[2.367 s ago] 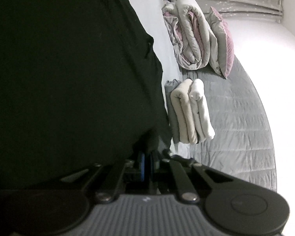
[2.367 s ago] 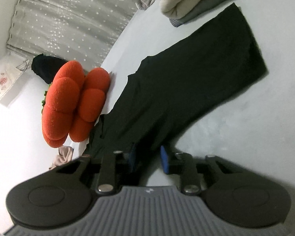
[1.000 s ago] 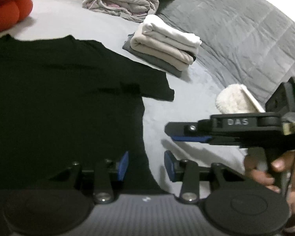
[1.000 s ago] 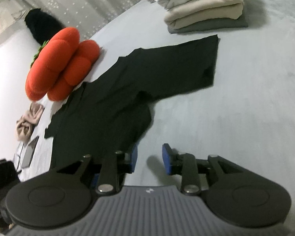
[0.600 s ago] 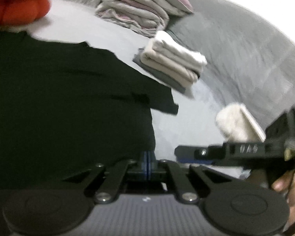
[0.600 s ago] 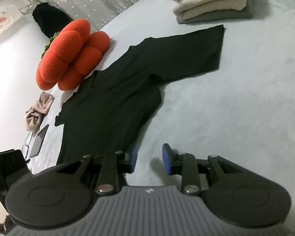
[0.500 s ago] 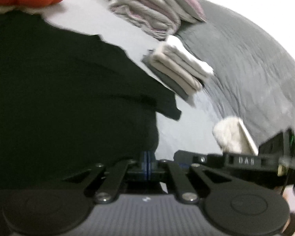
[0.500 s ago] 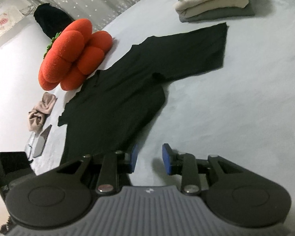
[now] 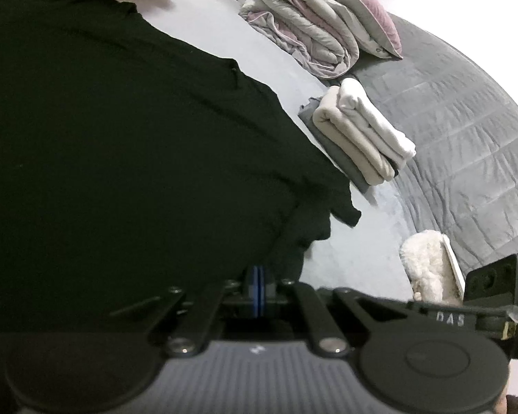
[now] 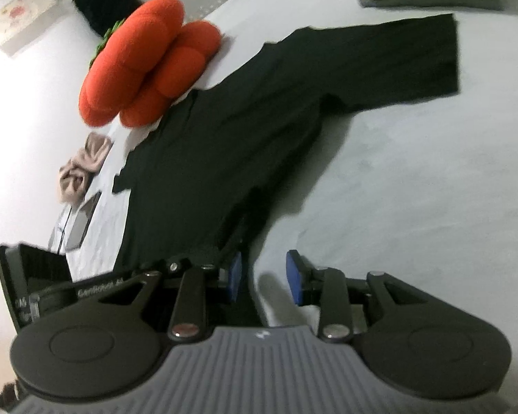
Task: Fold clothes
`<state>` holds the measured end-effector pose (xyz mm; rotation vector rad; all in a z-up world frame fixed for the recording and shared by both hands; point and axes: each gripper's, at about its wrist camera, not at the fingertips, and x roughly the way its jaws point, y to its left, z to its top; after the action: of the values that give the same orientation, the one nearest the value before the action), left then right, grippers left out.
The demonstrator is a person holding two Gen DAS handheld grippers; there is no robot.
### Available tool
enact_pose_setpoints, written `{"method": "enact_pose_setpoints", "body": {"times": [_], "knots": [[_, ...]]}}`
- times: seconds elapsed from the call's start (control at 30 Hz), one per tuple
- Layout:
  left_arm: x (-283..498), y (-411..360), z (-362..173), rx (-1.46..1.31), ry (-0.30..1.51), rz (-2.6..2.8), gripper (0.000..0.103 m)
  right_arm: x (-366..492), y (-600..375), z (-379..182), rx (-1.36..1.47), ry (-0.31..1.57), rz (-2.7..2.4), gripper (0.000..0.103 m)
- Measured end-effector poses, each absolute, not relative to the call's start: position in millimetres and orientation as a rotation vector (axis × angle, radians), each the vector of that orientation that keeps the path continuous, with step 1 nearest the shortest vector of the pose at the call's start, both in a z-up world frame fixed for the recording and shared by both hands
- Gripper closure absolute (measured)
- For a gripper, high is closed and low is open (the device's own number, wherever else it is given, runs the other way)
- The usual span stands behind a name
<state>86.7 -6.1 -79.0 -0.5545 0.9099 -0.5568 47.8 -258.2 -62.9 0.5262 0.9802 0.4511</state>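
Two tools at shirt (image 9: pixel 121 158) hem, bed's near edge: left tool (image 9: pixel 258 288) clamped on cloth to lift; right tool (image 10: pixel 263 277) agape, empty, lining up.

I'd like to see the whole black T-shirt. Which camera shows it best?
The right wrist view: the black T-shirt lies spread on the bed, showing one sleeve, its body and its hem. The left wrist view sits too close; there the shirt fills the frame's left side, its edges cut off.
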Motion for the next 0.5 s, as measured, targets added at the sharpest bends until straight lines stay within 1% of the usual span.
{"method": "enact_pose_setpoints", "body": {"times": [0.07,0.13,0.17,0.2,0.5], "knots": [[86.6,-7.3,-78.1,-0.541,0.91,-0.558,0.102,46.5,-252.4,-64.1,0.503,0.999,0.479,0.069],[85.8,-8.8,-76.9,-0.525,0.908,-0.561,0.102,44.5,-248.1,-65.4,0.479,1.016,0.499,0.079],[85.3,-9.6,-76.2,-0.517,0.907,-0.563,0.102,43.3,-246.6,-66.1,0.471,1.027,0.505,0.095],[84.8,-10.7,-75.3,-0.509,0.905,-0.568,0.102,41.6,-246.4,-66.1,0.473,1.033,0.509,0.099],[79.8,-46.7,-59.0,-0.43,0.882,-0.682,0.101,9.2,-272.4,-33.6,0.492,0.932,0.441,0.099]]}}
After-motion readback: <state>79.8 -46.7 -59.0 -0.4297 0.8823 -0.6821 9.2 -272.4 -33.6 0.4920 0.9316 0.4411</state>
